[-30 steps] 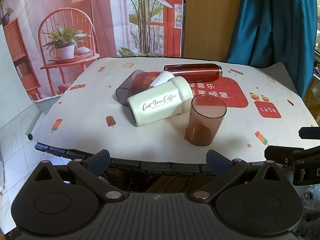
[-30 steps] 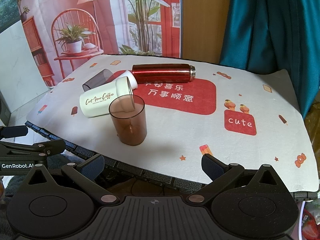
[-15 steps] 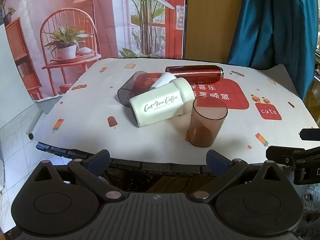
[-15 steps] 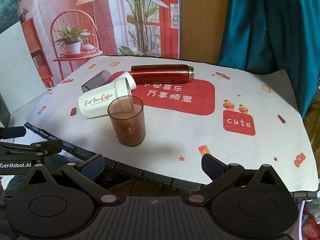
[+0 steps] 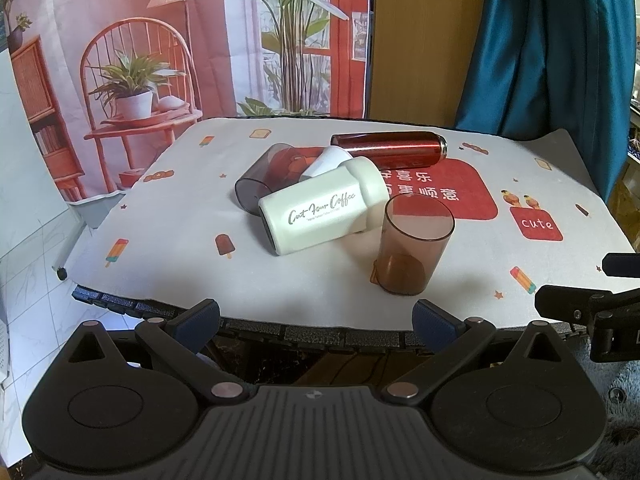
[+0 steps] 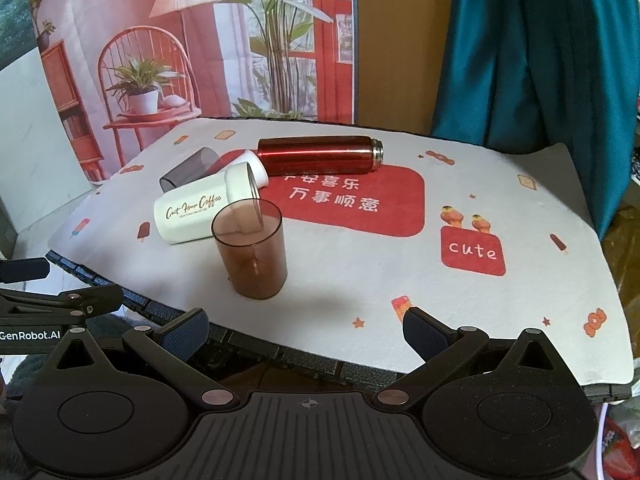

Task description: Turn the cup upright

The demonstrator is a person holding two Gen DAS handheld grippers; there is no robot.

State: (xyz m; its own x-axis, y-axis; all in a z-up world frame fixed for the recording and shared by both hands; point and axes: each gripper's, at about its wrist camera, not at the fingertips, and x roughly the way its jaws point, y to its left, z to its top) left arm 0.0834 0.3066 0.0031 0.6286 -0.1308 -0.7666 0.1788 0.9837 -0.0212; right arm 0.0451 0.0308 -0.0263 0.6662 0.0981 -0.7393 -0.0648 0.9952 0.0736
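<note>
A brown see-through cup (image 5: 412, 246) stands upright near the table's front edge; it also shows in the right wrist view (image 6: 251, 252). Behind it a cream "Cut Four Coffee" cup (image 5: 320, 212) (image 6: 200, 210) lies on its side. A grey see-through cup (image 5: 266, 178) (image 6: 188, 170), a small white cup (image 5: 326, 162) (image 6: 256, 166) and a red metal flask (image 5: 390, 148) (image 6: 320, 156) also lie on their sides. My left gripper (image 5: 316, 316) and right gripper (image 6: 306, 324) are open, empty, and held off the table's front edge.
The table has a white cloth (image 5: 168, 240) with a red patch and a "cute" label (image 6: 472, 250). A printed backdrop (image 5: 160, 40), a wooden panel and a teal curtain (image 6: 540, 48) stand behind it. Each gripper shows at the side of the other's view.
Both views shift only slightly, and the right view sits a little lower. The cups and flask have not moved. Both grippers stay open.
</note>
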